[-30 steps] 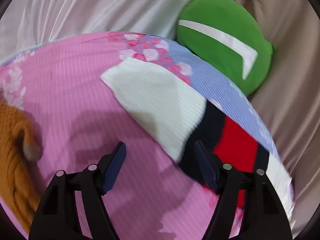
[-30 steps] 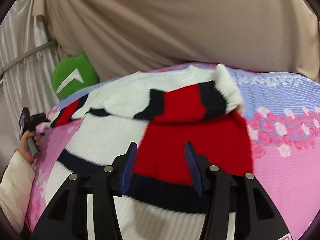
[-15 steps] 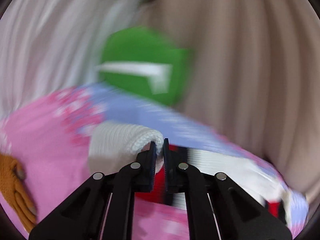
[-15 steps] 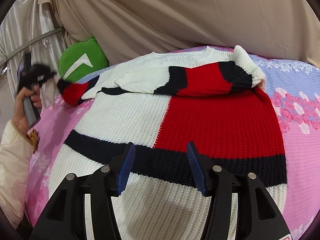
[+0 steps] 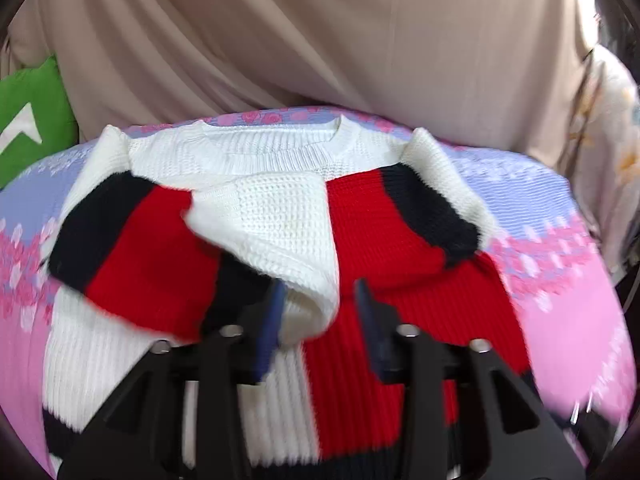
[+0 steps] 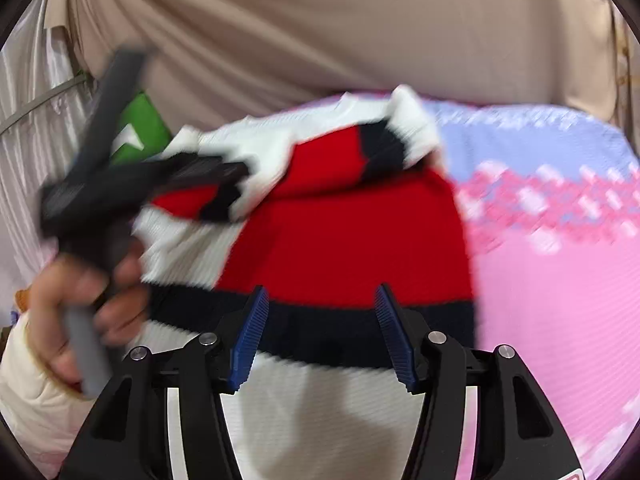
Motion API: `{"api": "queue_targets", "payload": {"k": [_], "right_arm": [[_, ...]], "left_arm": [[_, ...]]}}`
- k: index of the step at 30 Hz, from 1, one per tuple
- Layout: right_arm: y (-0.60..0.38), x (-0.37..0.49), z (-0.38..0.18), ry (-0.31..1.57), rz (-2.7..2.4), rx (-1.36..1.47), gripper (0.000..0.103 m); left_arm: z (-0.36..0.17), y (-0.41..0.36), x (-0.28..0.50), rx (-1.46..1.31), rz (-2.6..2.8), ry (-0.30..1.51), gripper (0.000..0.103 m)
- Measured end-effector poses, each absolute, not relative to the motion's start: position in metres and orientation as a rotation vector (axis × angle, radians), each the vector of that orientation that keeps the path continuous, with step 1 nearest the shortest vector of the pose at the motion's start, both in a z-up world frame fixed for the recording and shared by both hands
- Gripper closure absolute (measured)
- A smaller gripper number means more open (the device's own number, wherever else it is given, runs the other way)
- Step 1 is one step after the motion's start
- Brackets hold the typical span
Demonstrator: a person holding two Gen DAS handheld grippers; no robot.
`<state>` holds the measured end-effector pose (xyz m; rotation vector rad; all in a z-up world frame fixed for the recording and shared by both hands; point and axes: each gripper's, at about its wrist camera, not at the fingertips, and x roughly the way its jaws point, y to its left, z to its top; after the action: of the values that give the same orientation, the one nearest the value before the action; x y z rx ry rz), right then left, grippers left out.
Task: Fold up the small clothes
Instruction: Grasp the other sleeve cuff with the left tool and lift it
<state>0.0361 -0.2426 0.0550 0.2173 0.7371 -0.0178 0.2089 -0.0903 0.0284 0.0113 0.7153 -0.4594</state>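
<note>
A knit sweater [image 5: 360,264] in white, red and black lies flat on a pink and lilac floral sheet [image 5: 560,312], collar at the far side. Both sleeves are folded across its chest. The left sleeve's white cuff [image 5: 296,240] lies between the fingers of my left gripper [image 5: 319,300]; its jaws are opening and the right pad stands clear of the cuff. My right gripper [image 6: 322,300] hovers over the sweater's black band [image 6: 320,320] near the hem. Its jaws are opening too, with nothing pinched between them.
A green cushion [image 5: 28,120] with a white mark lies at the far left of the bed. Beige curtain [image 5: 320,40] hangs close behind it. In the right wrist view a hand [image 6: 80,300] in a cream sleeve holds the blurred left gripper over the sweater's left side.
The left gripper shut on the left sleeve's cuff, swept it across onto the sweater's chest and has since opened. The right gripper's jaws widened a little and it shifted slightly.
</note>
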Motion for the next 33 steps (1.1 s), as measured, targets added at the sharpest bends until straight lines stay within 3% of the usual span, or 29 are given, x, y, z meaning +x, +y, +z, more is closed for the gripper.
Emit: {"api": "queue_targets", "payload": {"k": [2,3,6,12,18,20,22,24,27,31,33], "right_arm": [[-0.253,0.041,0.067,0.709,-0.015,0.215,0.041],[-0.254,0.048,0.073,0.695,-0.01,0.206,0.04],[-0.246,0.075,0.08,0.695,0.035,0.172,0.033],[-0.204,0.158,0.071,0.75,0.104,0.153,0.033],[-0.129,0.21,0.05,0.777,0.074,-0.11,0.033],[-0.118,0.225,0.042,0.791,0.058,-0.164,0.049],[-0.121,0.235,0.045,0.81,0.062,-0.141,0.096],[-0.133,0.238,0.062,0.773,0.095,-0.054,0.095],[-0.169,0.215,0.118,0.575,0.185,0.14,0.096],[-0.246,0.193,0.136,0.44,0.148,0.396,0.096],[-0.274,0.214,0.1,0.578,0.057,0.445,0.096]], "left_arm": [[0.041,-0.056,0.193,-0.037,-0.455,0.666,0.031],[0.045,-0.044,0.189,-0.062,-0.444,0.644,0.027],[0.048,0.0,0.182,-0.091,-0.346,0.622,0.027],[0.031,0.065,0.234,-0.313,-0.169,0.716,0.028],[0.005,0.079,0.272,-0.401,-0.11,0.79,0.04],[-0.002,0.079,0.283,-0.433,-0.12,0.821,0.045],[-0.002,0.08,0.289,-0.484,-0.141,0.831,0.052],[0.002,0.08,0.294,-0.517,-0.146,0.814,0.068],[0.011,0.084,0.299,-0.527,-0.11,0.774,0.081],[0.01,0.096,0.305,-0.505,-0.032,0.729,0.084],[-0.001,0.092,0.312,-0.488,-0.031,0.77,0.086]]}}
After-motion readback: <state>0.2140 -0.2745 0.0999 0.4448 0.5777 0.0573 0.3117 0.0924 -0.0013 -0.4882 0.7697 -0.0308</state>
